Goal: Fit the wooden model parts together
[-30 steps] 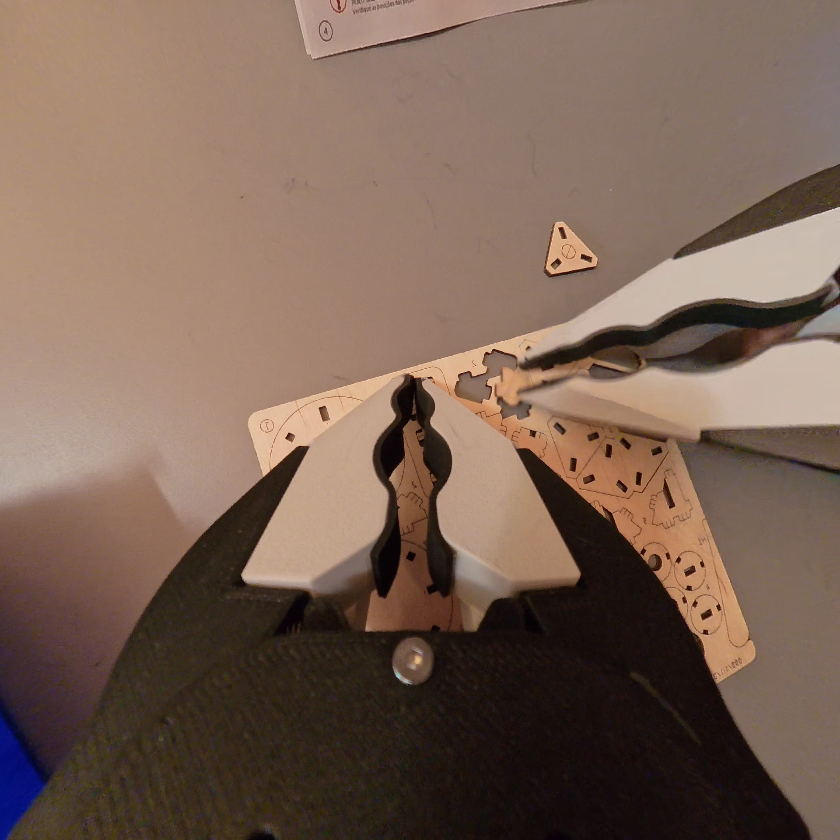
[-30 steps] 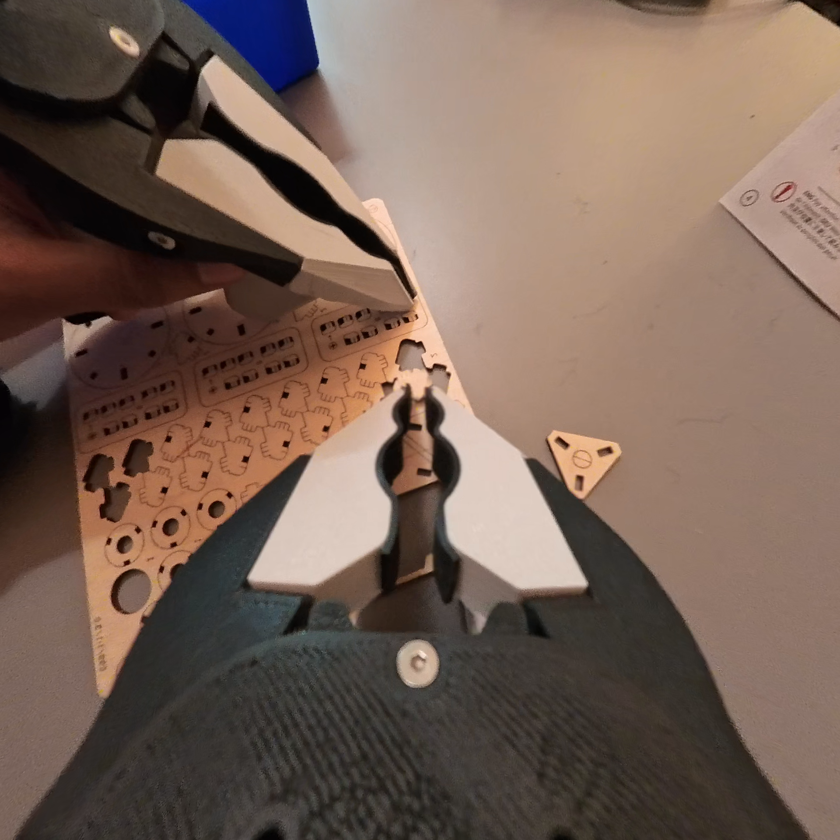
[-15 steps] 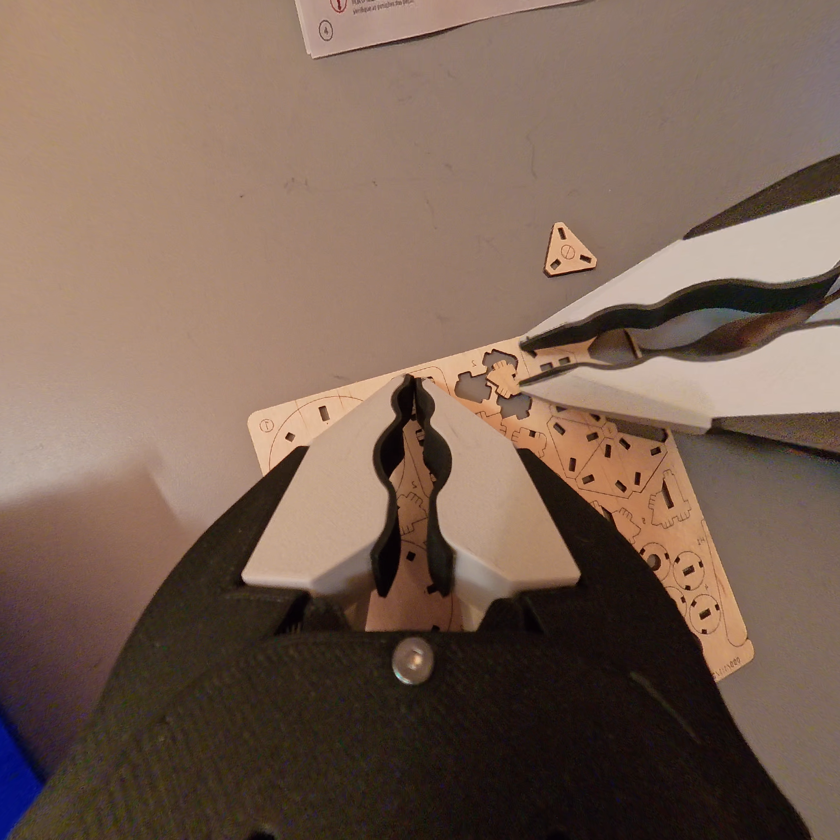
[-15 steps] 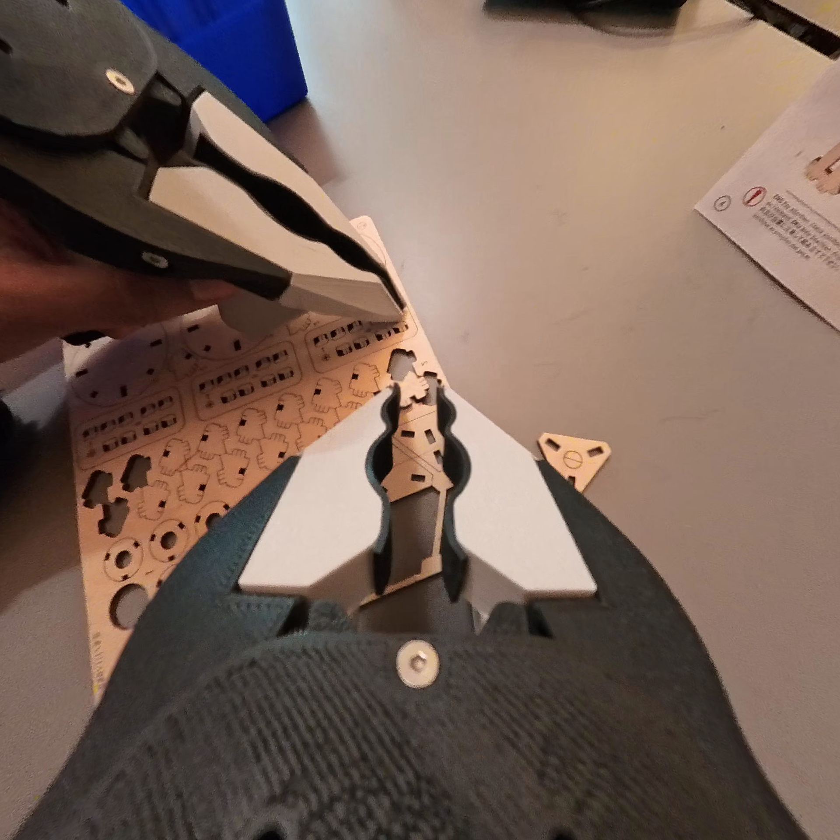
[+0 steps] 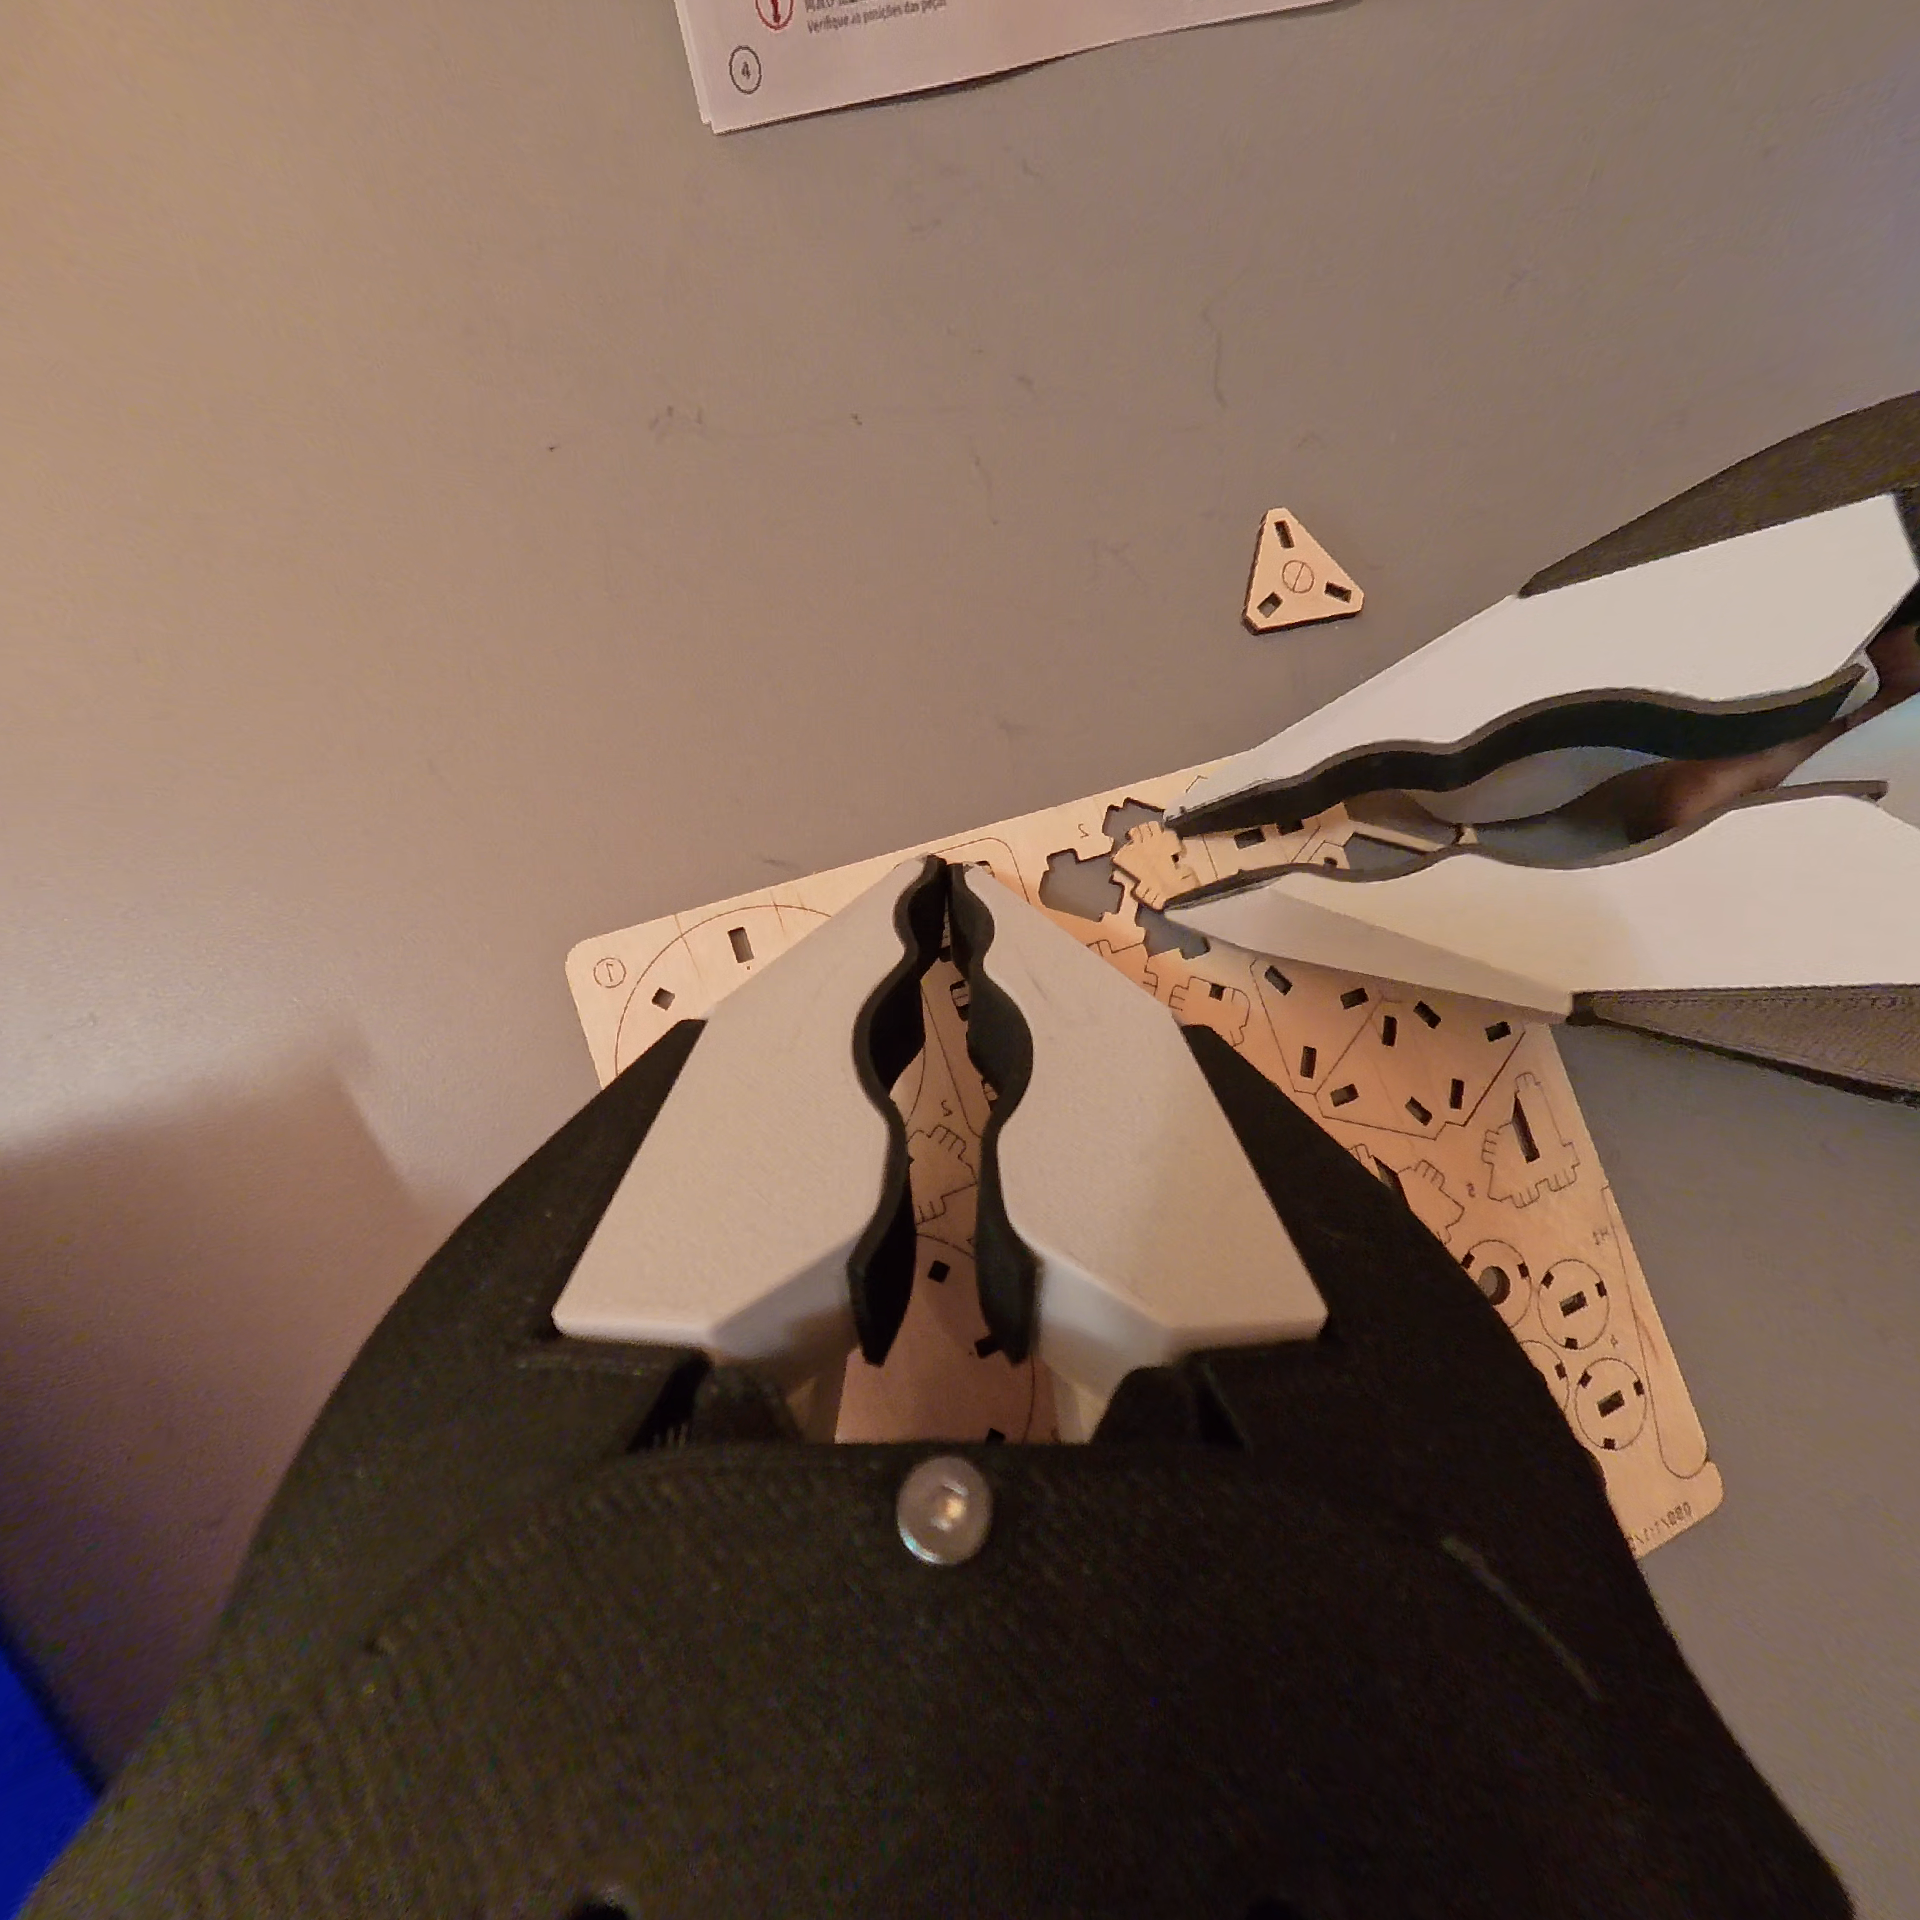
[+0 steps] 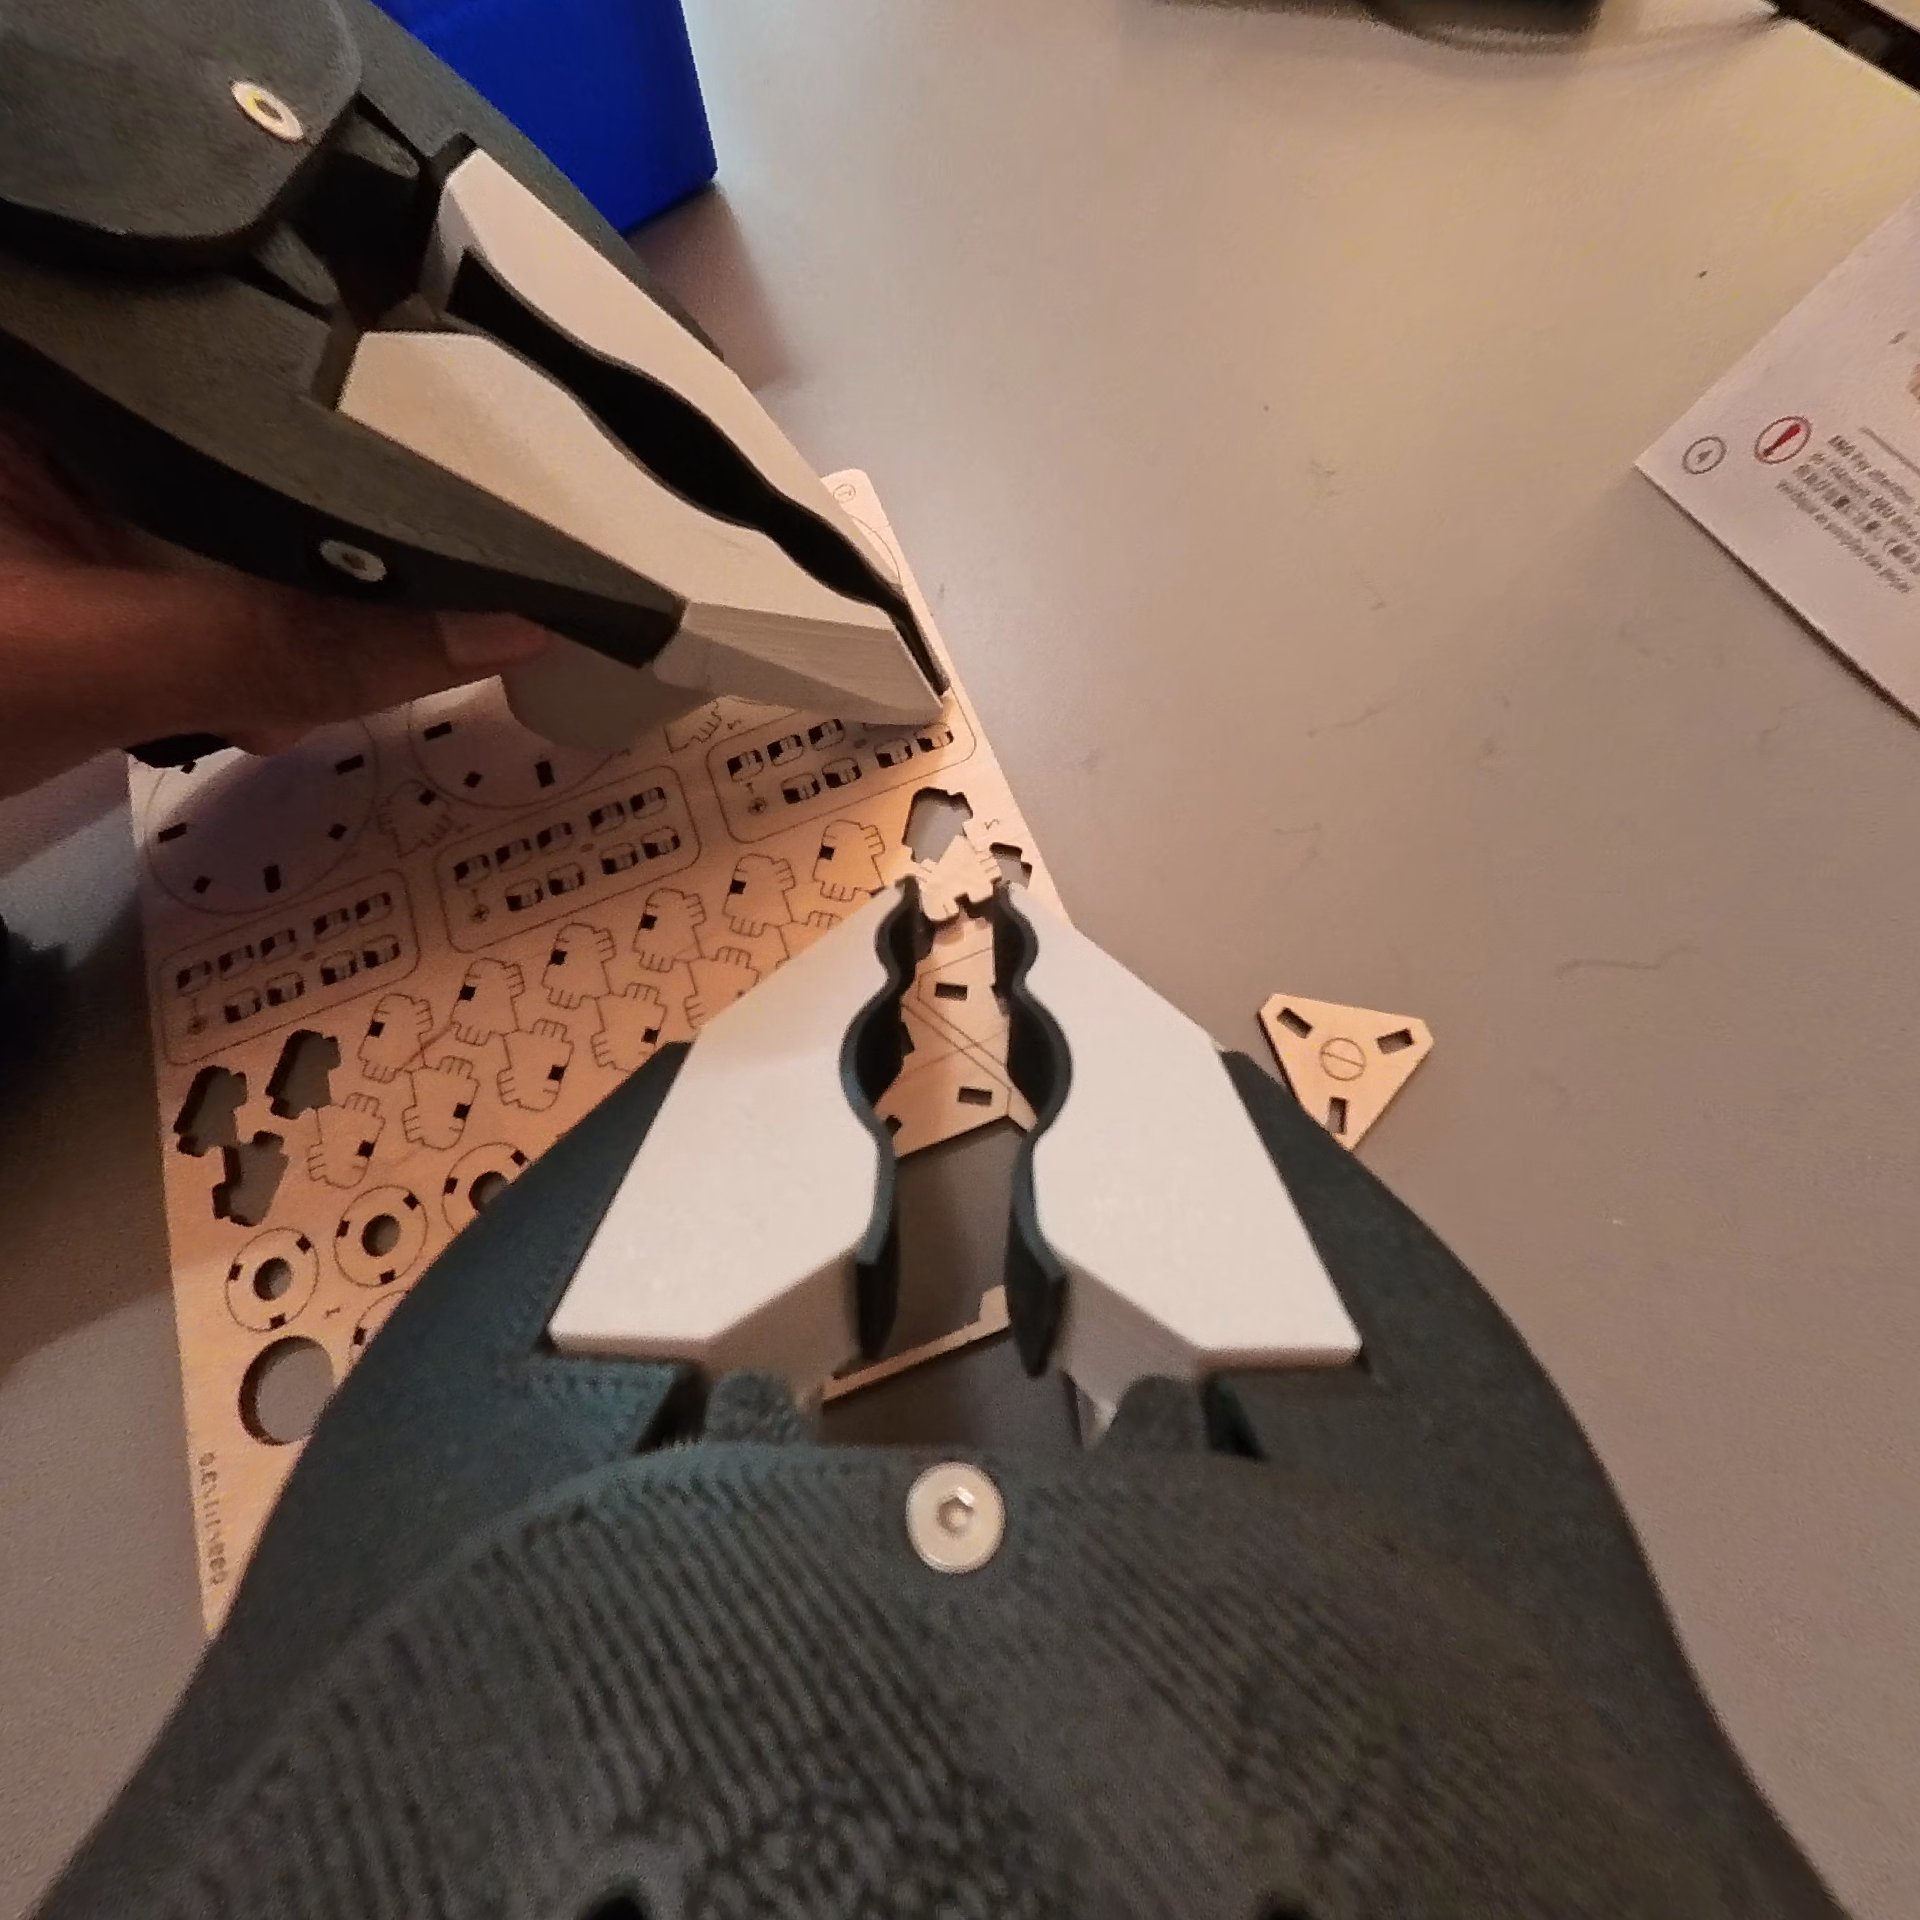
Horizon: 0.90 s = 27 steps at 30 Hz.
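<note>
Since a second ago the right tool (image 6: 958, 896) has opened around a small wooden piece (image 6: 961, 883), while the clenched left tool (image 5: 945, 871) pins the sheet (image 6: 520, 987) to the table (image 6: 1351, 520).

A hobby or assembly workbench is suggested, though the wider room cannot be told. A plain grey table (image 6: 1351, 520), lightly scuffed, is seen under dim warm light. A laser-cut plywood sheet (image 6: 520, 987) of small press-out parts is laid flat on it. Just beside the sheet, a loose triangular wooden part (image 6: 1345, 1060) is found. Farther from the sheet, a printed instruction leaflet (image 6: 1818, 499) is laid. Behind the sheet, a blue bin (image 6: 582, 94) is partly seen.
</note>
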### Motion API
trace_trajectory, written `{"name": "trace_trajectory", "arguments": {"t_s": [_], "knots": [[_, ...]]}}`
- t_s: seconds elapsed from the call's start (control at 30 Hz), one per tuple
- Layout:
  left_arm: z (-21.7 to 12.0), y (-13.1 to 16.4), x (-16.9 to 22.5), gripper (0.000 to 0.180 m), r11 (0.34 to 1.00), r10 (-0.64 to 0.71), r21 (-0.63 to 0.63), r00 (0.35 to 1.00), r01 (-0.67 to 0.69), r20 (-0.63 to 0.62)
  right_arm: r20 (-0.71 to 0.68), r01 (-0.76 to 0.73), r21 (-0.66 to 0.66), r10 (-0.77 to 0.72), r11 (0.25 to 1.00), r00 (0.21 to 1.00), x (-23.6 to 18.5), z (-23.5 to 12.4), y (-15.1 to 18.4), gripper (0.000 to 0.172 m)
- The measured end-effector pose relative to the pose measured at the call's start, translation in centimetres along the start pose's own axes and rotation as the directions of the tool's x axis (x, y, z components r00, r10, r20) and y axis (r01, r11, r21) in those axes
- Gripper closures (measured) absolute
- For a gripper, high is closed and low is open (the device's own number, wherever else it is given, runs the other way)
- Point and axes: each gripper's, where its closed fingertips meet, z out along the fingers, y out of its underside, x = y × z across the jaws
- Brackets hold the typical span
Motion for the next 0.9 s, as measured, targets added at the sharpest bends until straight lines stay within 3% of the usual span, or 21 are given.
{"name": "trace_trajectory", "arguments": {"t_s": [0.27,0.37,0.53,0.9], "knots": [[0.0,0.0,0.0,0.180,1.000,0.001,0.000,1.000,-0.001,0.000,0.036,0.039,0.036,-0.040,0.999,0.999,-0.6,-0.4,-0.6,0.159],[0.0,0.0,0.0,0.180,1.000,0.000,0.001,1.000,0.000,-0.001,-0.030,0.188,0.045,-0.187,0.981,0.982,-0.5,-0.6,-0.9,0.159],[0.0,0.0,0.0,0.180,1.000,-0.001,0.001,1.000,0.001,-0.002,-0.189,0.455,0.037,-0.441,0.889,0.877,-0.5,-0.9,-1.5,0.159],[0.0,0.0,0.0,0.180,1.000,-0.007,0.003,1.000,0.007,-0.006,-0.165,0.484,0.065,-0.469,0.873,0.868,-1.2,-1.0,-1.6,0.159]]}}
